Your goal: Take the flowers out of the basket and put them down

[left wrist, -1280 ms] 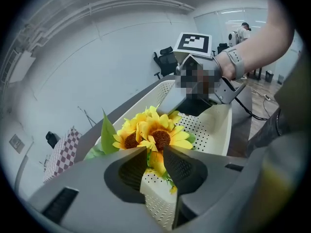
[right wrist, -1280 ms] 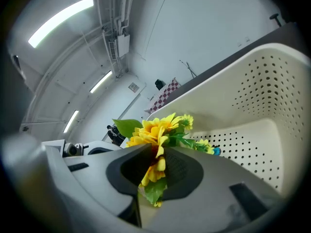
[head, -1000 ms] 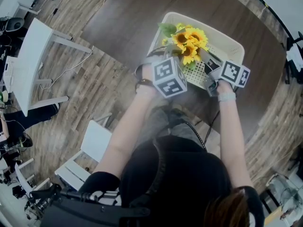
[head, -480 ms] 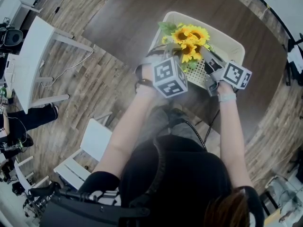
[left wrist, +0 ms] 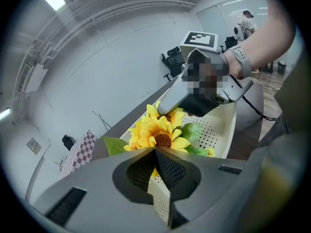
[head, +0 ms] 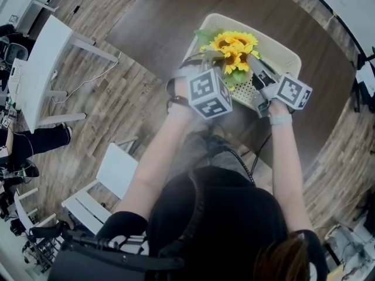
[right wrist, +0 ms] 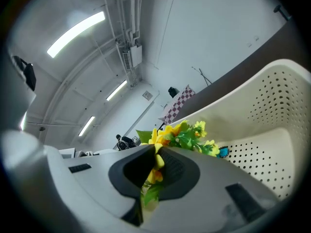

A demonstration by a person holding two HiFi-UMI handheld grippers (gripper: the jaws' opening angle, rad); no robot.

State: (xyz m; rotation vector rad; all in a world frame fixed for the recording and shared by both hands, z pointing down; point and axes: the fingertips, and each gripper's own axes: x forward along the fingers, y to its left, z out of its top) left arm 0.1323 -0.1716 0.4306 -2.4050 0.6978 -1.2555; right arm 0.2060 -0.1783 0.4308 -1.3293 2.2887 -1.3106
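The bunch of yellow artificial-looking sunflowers (head: 234, 47) with green leaves is sitting inside the cream perforated plastic basket (head: 280, 47), toward its left end, and the basket is standing on the dark brown wooden table (head: 170, 22). We are judging the step in hand to be the grasp, since the bunch is not yet lifted out. Our left gripper (left wrist: 155, 150) is clenching tight just under a flower head, with a scrap of yellow petal showing between its pads. Our right gripper (right wrist: 155, 152) is closing its jaws on the yellow petals and green leaf between them. Next we are expecting to need a steady lift with both grippers together, clearing the basket wall, then a set-down on bare table. The blooms are looking bright and tightly bunched, with brown centres and one broad leaf sticking out sideways.
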